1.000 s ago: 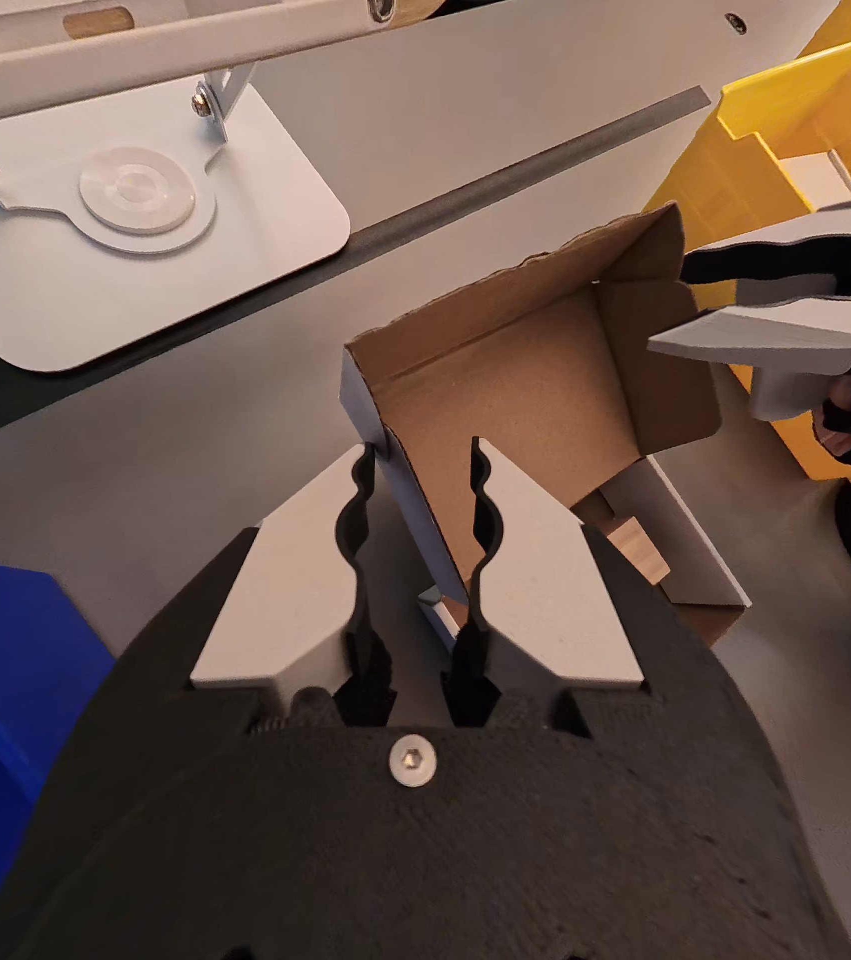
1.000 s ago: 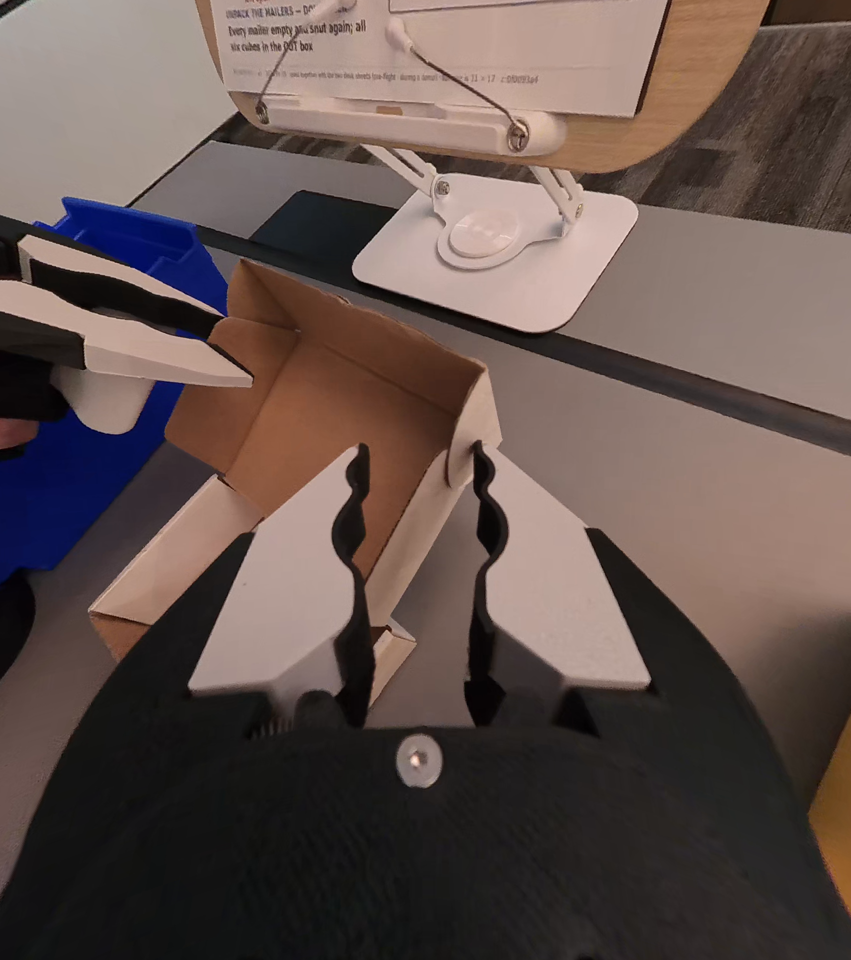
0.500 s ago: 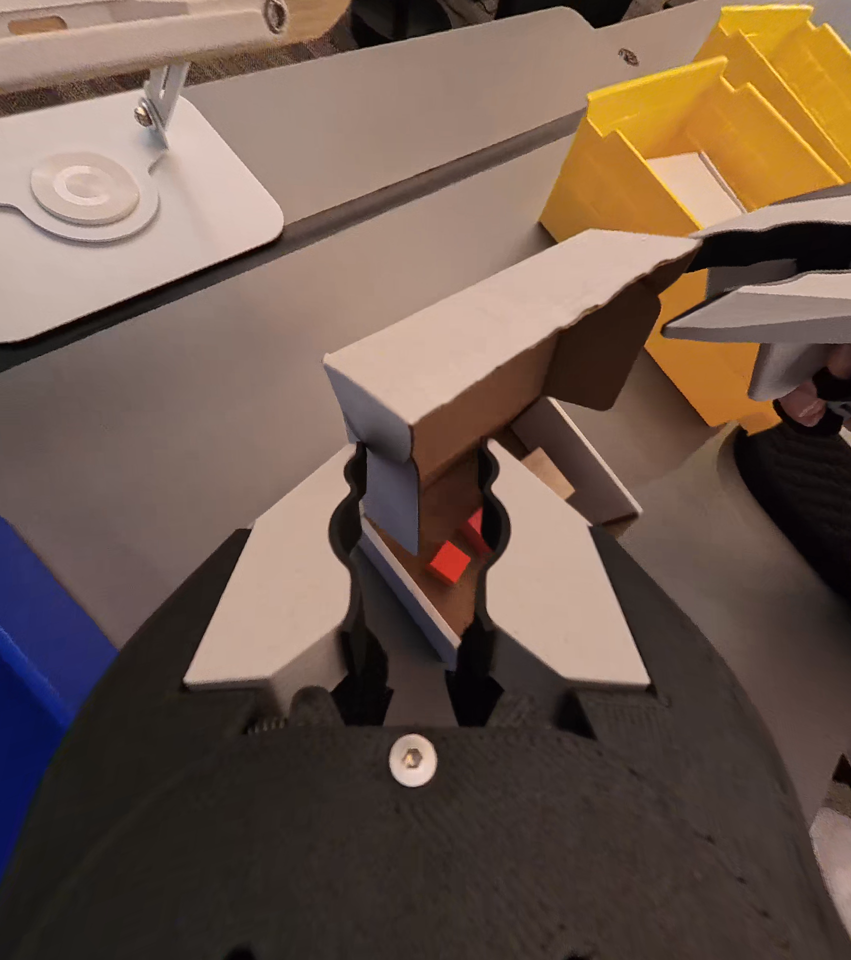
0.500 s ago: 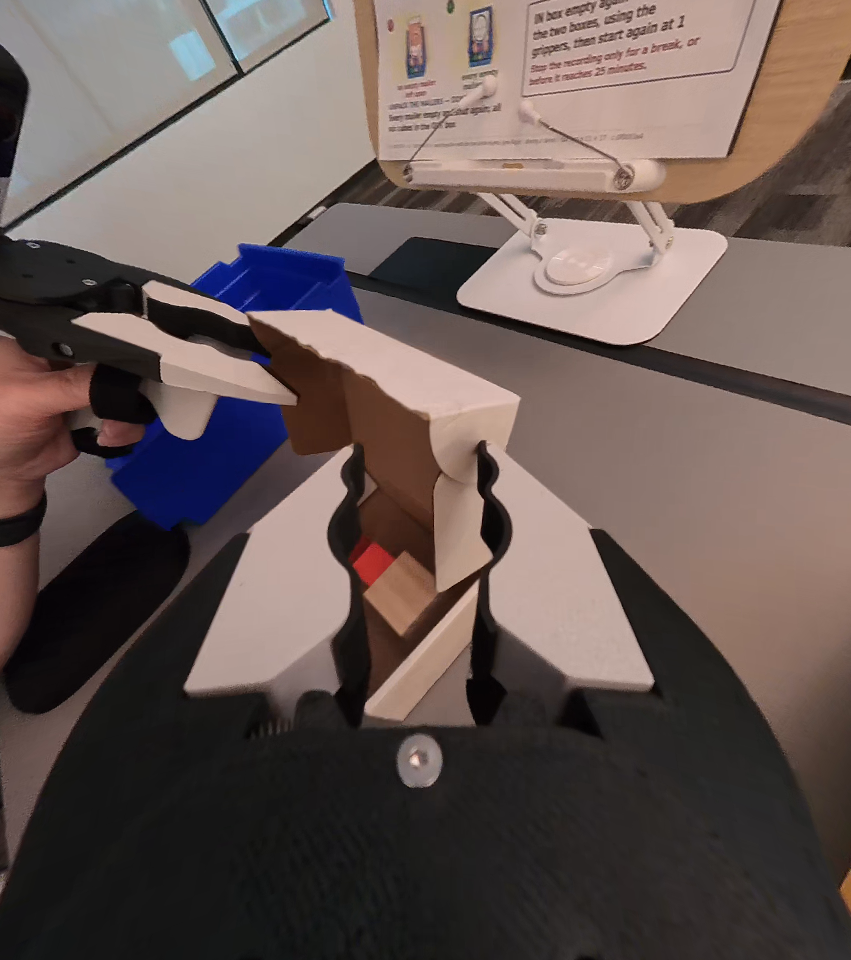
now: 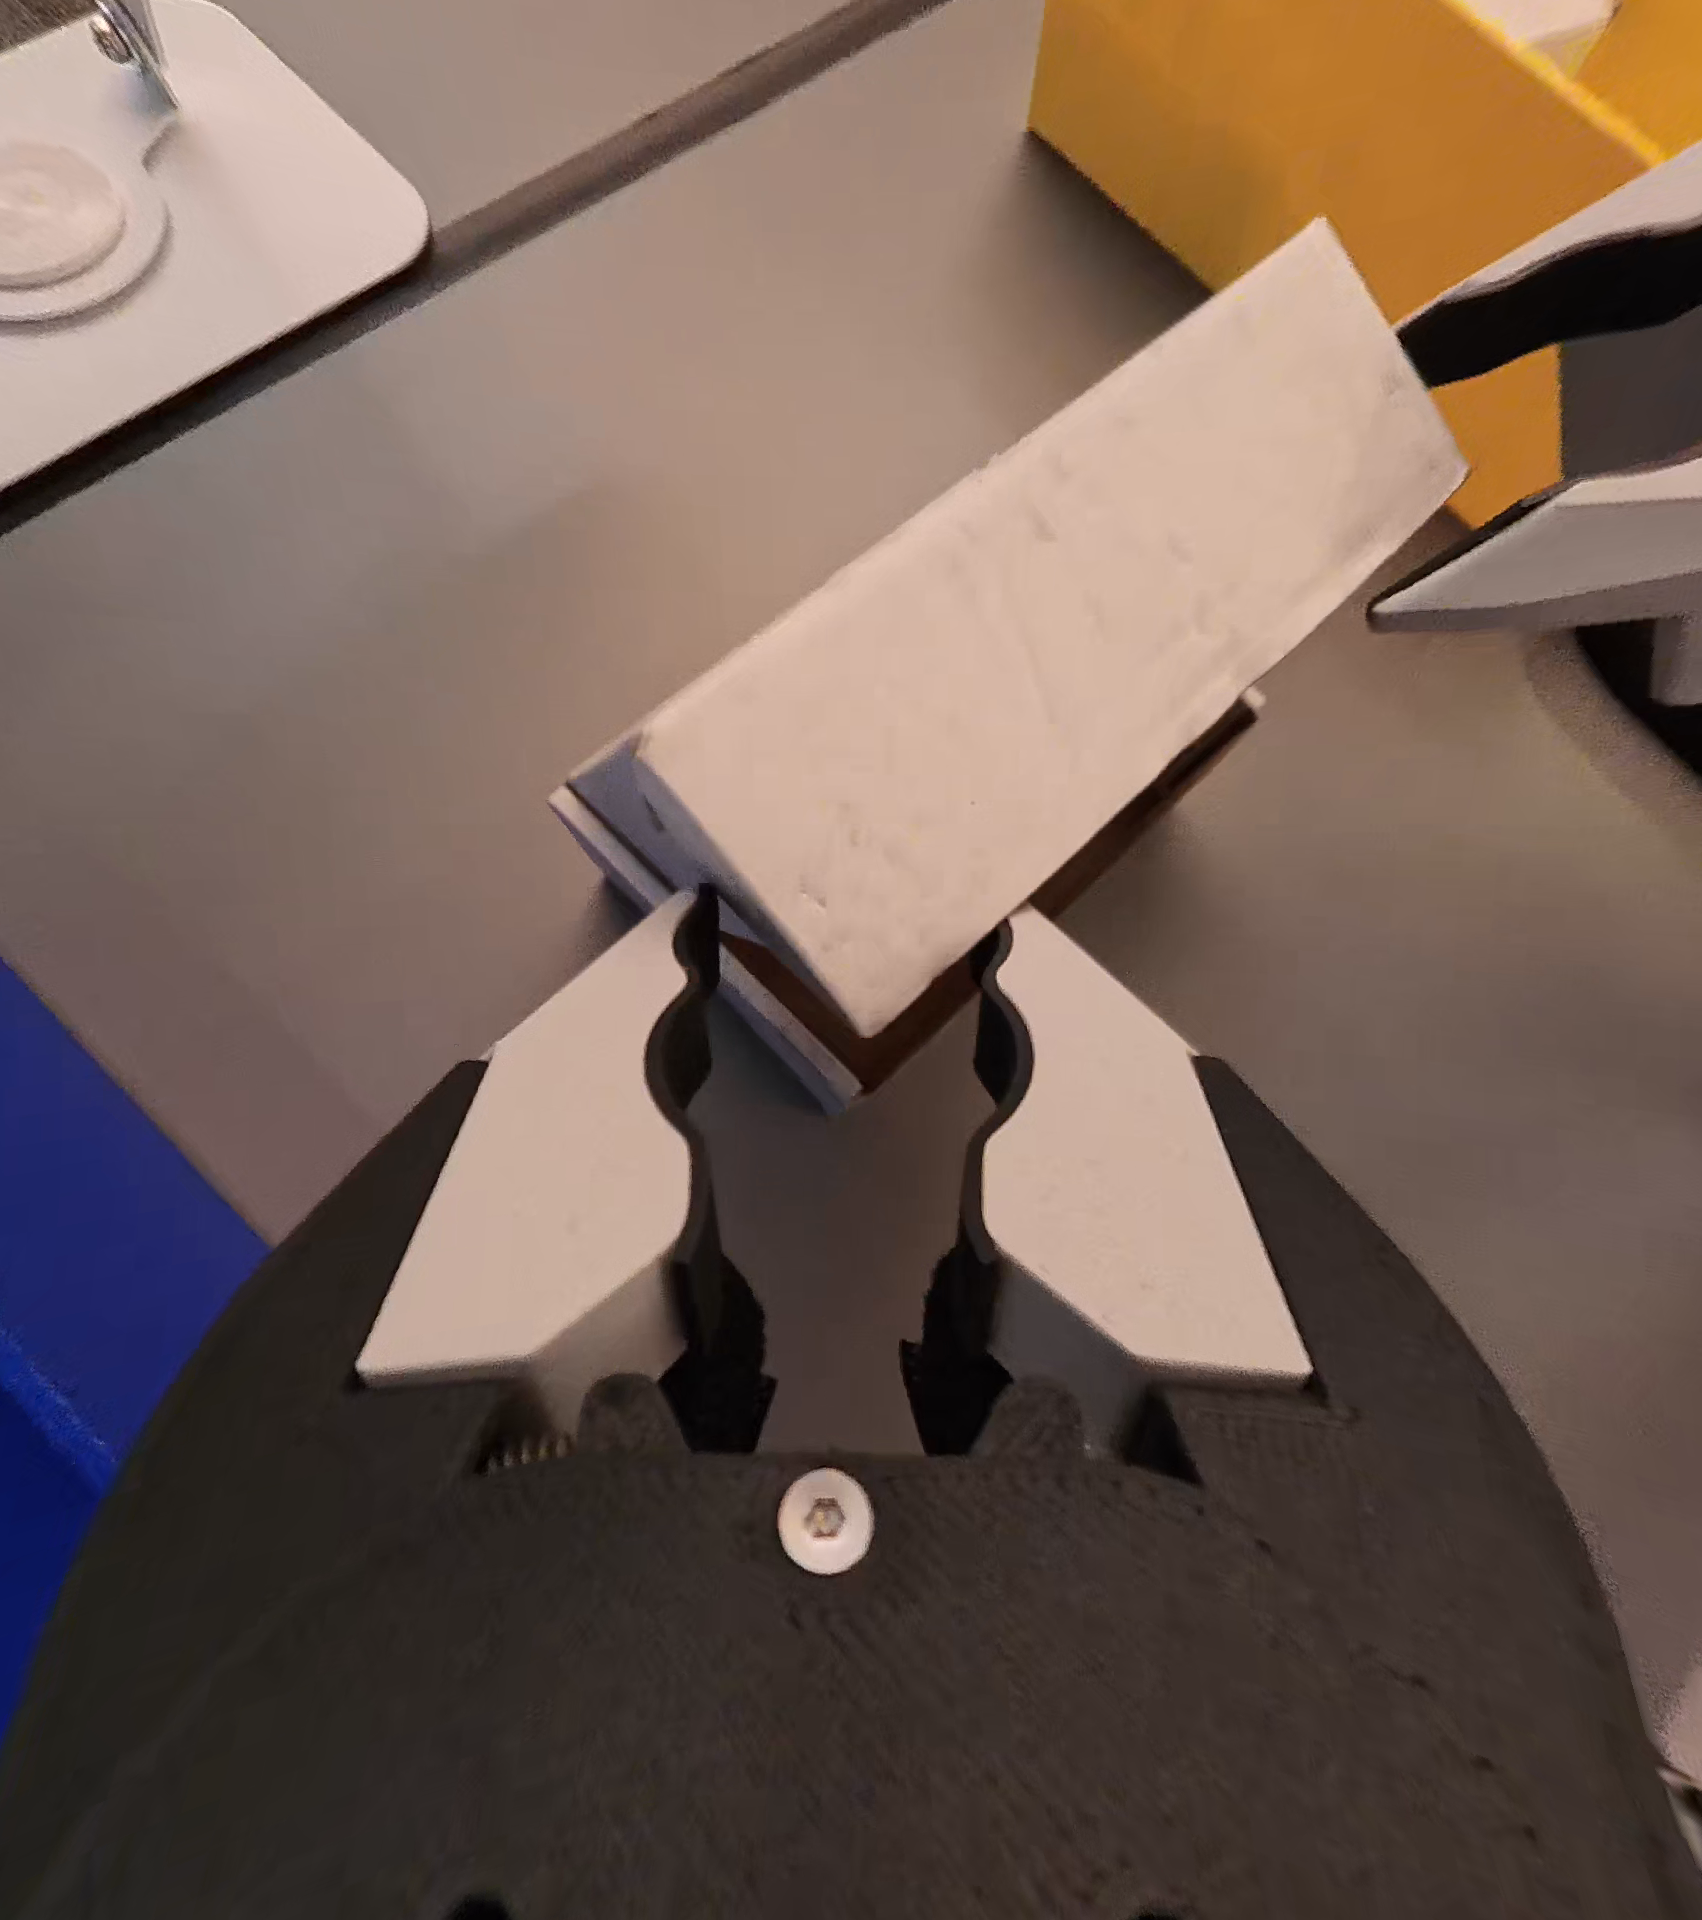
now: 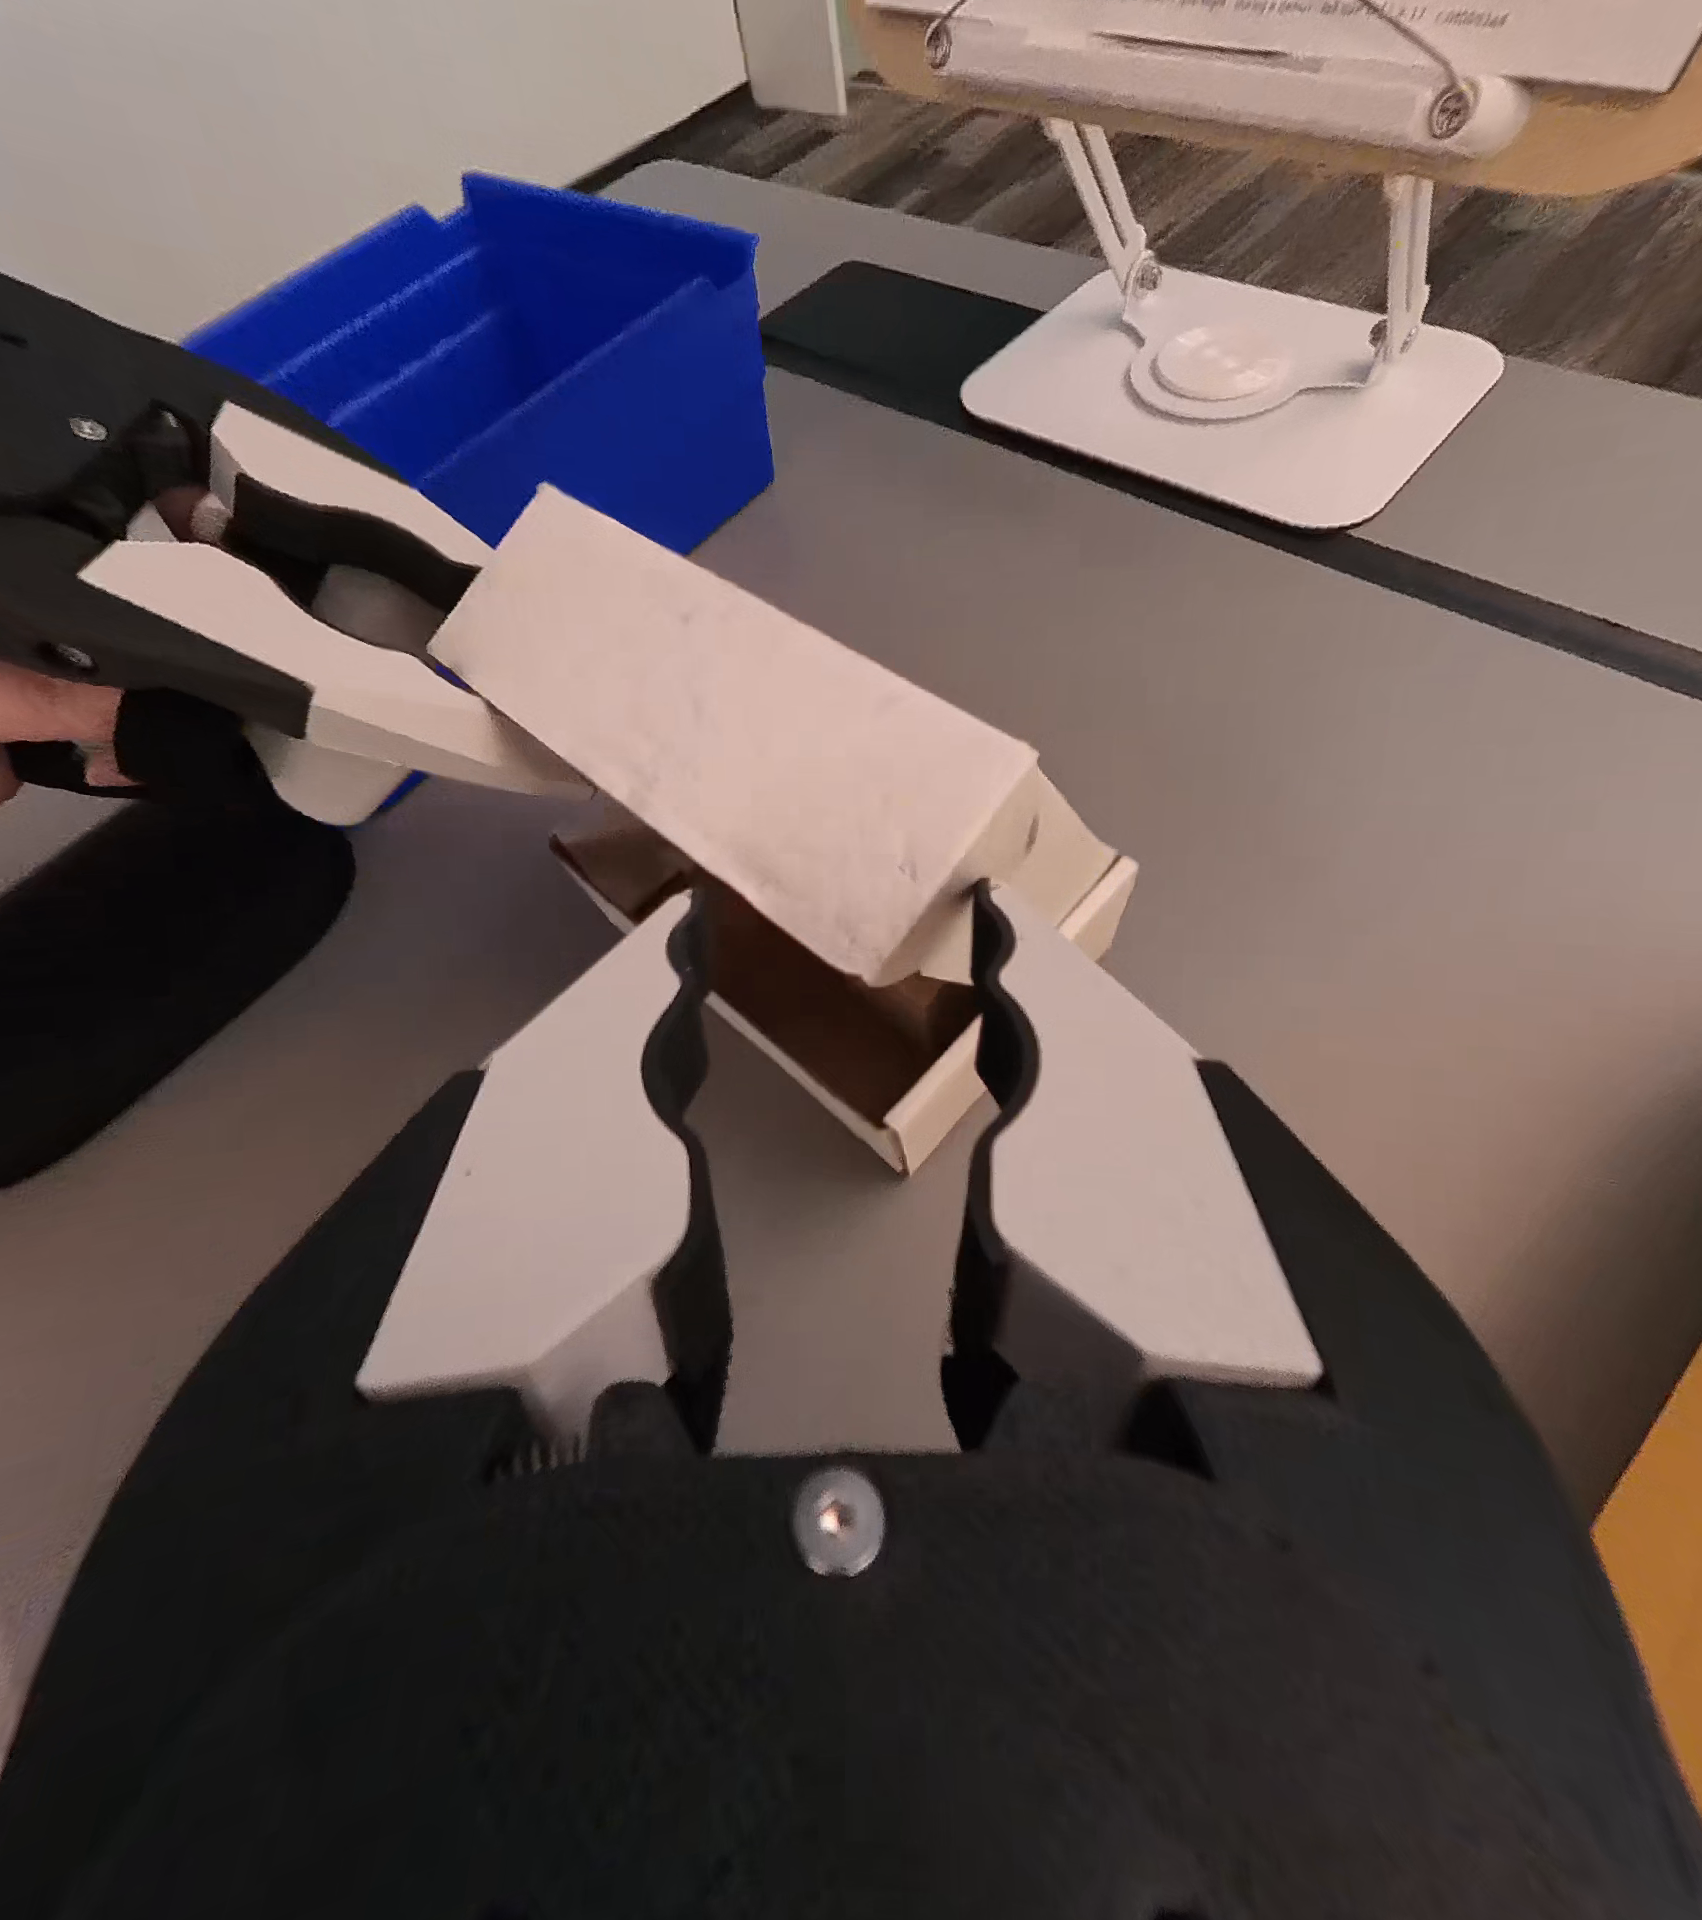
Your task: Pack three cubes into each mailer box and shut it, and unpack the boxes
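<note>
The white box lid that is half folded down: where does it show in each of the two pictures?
Left wrist view: the lid slants across the centre, rising toward the upper right.
Right wrist view: the lid slants across the centre, rising toward the upper left.
Shared landmark: the blue bin, at the left in both.

Warm, even indoor light, soft shadows under the white cardboard mailer box (image 5: 1013,665) on the matte grey table (image 5: 327,665). Slight motion blur at 12 o'clock on the white metal stand (image 6: 1231,384). Wide-angle bending toward all edges, no harsh glare.
</note>
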The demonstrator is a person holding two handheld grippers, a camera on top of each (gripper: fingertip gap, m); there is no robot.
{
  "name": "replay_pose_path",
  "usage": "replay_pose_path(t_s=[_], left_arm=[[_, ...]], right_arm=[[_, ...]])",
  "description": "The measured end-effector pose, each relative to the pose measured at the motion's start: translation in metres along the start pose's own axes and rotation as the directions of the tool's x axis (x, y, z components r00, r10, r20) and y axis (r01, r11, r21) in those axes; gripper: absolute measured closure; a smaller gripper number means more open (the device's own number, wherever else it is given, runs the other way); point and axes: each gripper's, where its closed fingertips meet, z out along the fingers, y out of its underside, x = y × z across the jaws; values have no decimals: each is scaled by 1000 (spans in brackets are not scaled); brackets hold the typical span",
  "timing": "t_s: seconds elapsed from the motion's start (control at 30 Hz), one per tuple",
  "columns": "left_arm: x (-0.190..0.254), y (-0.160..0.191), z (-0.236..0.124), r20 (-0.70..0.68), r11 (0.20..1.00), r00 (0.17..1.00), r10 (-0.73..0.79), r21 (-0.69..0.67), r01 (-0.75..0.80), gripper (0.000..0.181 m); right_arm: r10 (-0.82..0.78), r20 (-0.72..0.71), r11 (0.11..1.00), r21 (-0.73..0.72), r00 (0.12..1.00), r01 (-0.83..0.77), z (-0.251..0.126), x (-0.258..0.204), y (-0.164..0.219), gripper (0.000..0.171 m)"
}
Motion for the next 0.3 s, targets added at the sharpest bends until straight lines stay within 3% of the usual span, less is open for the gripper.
replay_pose_path(t_s=[0.03, 0.2, 0.3], left_arm=[[1, 5, 2, 14, 1000, 1000, 16, -4, -16, 134], [9, 29, 11, 51, 997, 997, 66, -32, -65, 137], [11, 39, 11, 58, 999, 997, 50, -5, -50, 140]], right_arm=[[-13, -13, 1000, -6, 1000, 13, 0, -1, 5, 121], [-42, -53, 999, -30, 998, 41, 2, -7, 26, 118], [-134, -87, 991, 9, 987, 135, 0, -8, 33, 116]])
